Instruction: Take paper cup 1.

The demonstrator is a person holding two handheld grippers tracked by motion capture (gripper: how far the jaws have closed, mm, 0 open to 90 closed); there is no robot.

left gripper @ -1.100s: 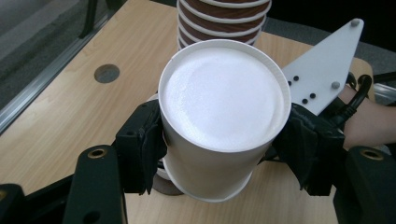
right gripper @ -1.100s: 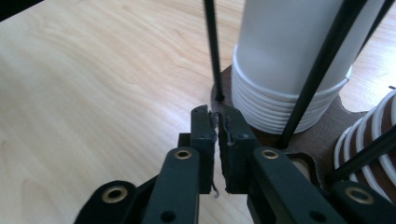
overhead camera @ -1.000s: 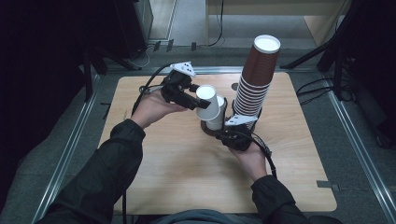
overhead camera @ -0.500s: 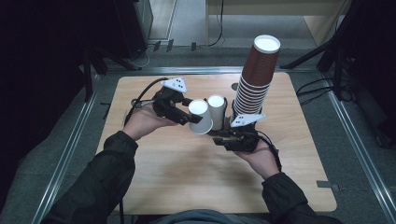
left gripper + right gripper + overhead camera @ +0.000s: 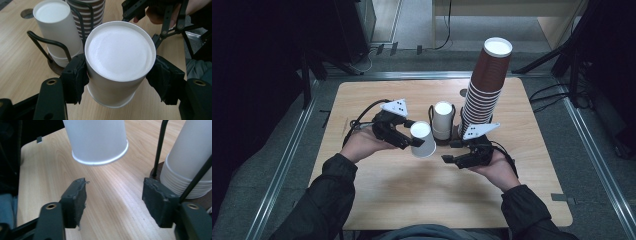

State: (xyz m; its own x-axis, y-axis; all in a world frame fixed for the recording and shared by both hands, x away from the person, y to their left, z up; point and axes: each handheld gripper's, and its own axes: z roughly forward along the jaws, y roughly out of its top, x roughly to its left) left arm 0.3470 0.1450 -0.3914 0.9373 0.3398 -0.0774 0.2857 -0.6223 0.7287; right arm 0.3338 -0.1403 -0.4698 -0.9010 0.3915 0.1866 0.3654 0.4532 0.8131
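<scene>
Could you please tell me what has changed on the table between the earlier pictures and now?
The left gripper, shut on a white cup, has carried it away from the white stack toward the person and lower. The right gripper has drawn back from that stack; its jaws have just been opening, with nothing between them. The white stack, the tall brown stack and the wire holder have stayed put.

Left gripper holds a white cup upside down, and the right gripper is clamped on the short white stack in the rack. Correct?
Not quite. The right gripper is open with nothing between its jaws, which have just been opening, as the right gripper view shows. The left gripper does hold the white cup upside down.
</scene>
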